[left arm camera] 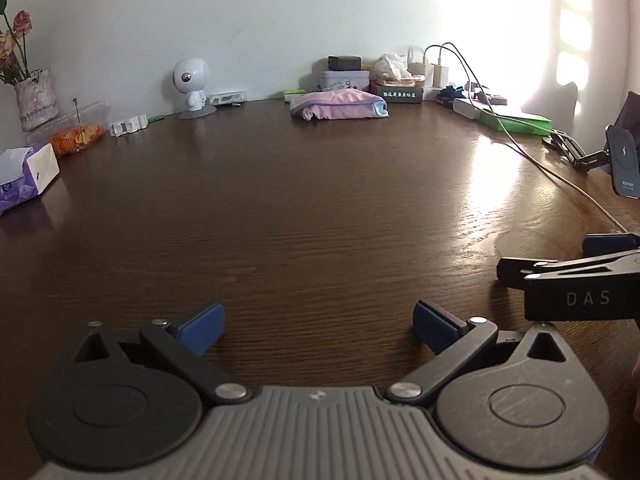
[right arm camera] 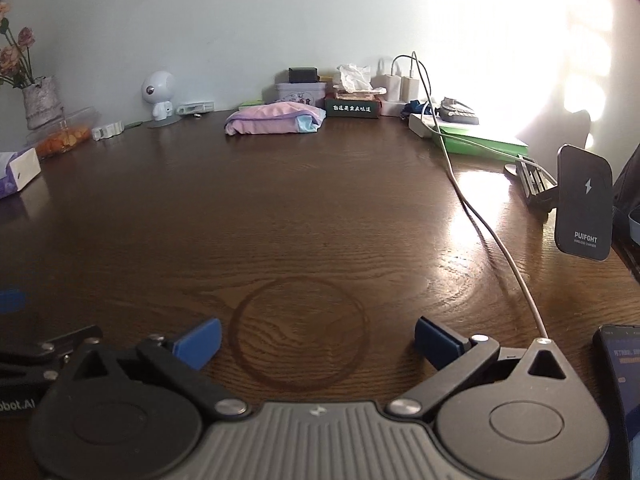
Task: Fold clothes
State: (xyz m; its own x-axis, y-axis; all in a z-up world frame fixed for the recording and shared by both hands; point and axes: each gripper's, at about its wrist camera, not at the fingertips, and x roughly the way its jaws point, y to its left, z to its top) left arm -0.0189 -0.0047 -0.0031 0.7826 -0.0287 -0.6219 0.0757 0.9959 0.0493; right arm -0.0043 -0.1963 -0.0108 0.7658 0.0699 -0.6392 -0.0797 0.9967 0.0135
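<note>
A folded pink and light-blue garment lies at the far side of the dark wooden table, near the wall. My left gripper hovers low over the near part of the table, open, with only bare wood between its blue pads. My right gripper is beside it on the right, also open with nothing between its pads. One of the right gripper's fingers shows at the right edge of the left wrist view. Both grippers are far from the garment.
Along the wall stand a vase, a snack box, a white robot figurine, a tin and chargers. A tissue pack lies left. A white cable, a charger stand and a phone are right.
</note>
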